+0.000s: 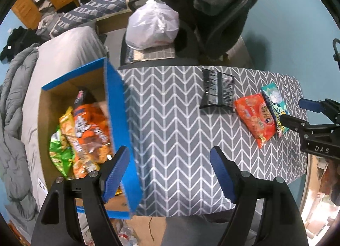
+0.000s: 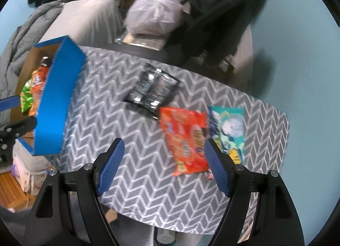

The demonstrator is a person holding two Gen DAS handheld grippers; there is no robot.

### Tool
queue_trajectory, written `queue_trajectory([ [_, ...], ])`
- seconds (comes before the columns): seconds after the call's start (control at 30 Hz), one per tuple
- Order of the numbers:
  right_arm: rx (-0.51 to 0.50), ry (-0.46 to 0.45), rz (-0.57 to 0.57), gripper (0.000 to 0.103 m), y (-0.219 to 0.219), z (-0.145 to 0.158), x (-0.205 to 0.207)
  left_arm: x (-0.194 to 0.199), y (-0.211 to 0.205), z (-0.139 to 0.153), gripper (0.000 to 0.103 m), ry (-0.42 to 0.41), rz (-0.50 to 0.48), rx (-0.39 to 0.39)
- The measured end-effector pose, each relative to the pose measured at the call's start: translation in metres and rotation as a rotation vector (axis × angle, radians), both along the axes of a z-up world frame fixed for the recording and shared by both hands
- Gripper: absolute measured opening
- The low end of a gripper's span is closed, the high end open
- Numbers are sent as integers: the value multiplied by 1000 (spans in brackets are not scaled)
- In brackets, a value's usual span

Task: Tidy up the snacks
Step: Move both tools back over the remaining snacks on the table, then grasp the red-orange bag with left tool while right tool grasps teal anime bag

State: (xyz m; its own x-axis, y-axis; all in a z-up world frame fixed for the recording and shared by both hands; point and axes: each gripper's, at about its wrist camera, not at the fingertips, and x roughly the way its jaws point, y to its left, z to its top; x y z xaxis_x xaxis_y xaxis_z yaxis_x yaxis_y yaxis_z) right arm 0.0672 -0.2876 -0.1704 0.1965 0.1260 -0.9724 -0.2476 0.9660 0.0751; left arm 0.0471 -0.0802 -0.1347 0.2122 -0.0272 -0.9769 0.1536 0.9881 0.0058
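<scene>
Three snack packets lay on the one table with the grey chevron cloth: one black packet, one orange packet and one teal packet. One cardboard box with blue edges stood at the left end of the table. Inside it were several more bags, at least one green bag and one large orange bag; the exact number could not be counted. One white plastic bag sat on one chair behind the table.

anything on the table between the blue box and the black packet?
Nothing: between the blue box and the black packet lies only bare chevron tablecloth, clearest in the left wrist view.
</scene>
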Motion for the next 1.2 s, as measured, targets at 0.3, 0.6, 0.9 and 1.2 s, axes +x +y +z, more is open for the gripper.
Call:
queue_trajectory([
  [0.3,12,91,-90,77,-78,-49,16,16,-51,-33,81,85,-26,2],
  [0.6,11,157,-113,77,-116,-101,32,25,-101,-68,81,144,-51,11],
  [0.9,50,191,-91,77,-110,-125,41,32,-131,-98,81,197,-32,17],
  [1.2,0,204,-102,77,-115,-147,49,39,-139,-108,81,225,61,-30],
])
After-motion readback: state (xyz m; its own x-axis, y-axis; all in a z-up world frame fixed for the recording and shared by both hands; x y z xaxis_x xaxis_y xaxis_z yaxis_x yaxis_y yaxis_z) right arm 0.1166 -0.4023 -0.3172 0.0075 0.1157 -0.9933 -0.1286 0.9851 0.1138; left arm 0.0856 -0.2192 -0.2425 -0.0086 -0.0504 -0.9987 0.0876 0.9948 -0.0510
